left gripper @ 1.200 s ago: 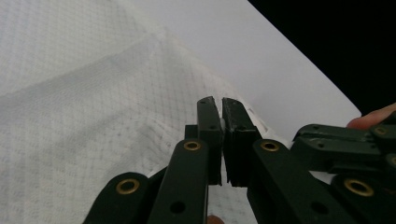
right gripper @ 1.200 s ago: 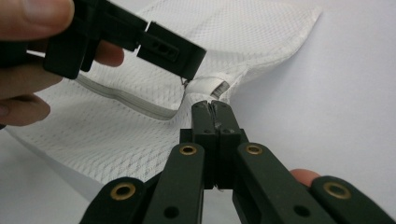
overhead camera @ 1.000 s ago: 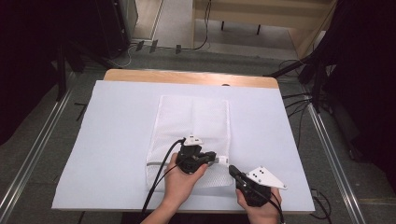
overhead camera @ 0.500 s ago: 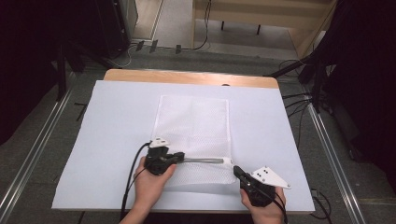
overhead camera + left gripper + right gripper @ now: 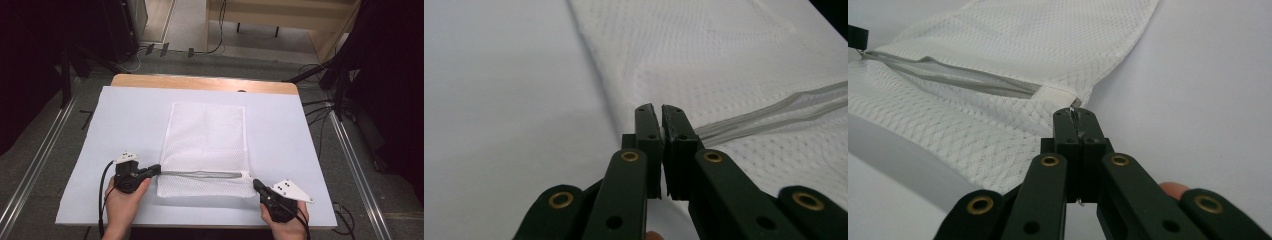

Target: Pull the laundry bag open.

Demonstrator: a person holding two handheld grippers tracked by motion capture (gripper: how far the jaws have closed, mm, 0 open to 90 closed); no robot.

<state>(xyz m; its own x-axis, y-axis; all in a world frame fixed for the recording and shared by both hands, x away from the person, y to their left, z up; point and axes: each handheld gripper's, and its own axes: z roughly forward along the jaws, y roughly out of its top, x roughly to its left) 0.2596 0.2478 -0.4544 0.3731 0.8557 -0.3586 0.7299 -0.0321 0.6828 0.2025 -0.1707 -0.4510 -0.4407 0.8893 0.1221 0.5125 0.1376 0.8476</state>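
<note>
A white mesh bag (image 5: pixel 207 135) lies flat in the middle of the white table cover (image 5: pixel 125 115). A grey zipper (image 5: pixel 200 174) runs across it near its front edge. My left gripper (image 5: pixel 156 170) sits at the zipper's left end, with its jaws closed on the zipper pull. In the left gripper view the zipper tapes (image 5: pixel 774 110) run from the left gripper (image 5: pixel 660 109) and spread slightly apart. My right gripper (image 5: pixel 256 184) is shut on the bag's front right corner. In the right gripper view a sliver of mesh sits in the right gripper (image 5: pixel 1075 114), beside the zipper (image 5: pixel 958 77).
The cover's front edge runs just below both hands. A strip of wooden tabletop (image 5: pixel 200 82) shows behind the cover. Metal rails (image 5: pixel 40 155) flank the table, and cables (image 5: pixel 320 107) lie on the floor at the right. Bare cover lies left and right of the bag.
My left gripper has slid left along the zipper, from near its right end to the bag's left edge. The right gripper has stayed at the front right corner.
</note>
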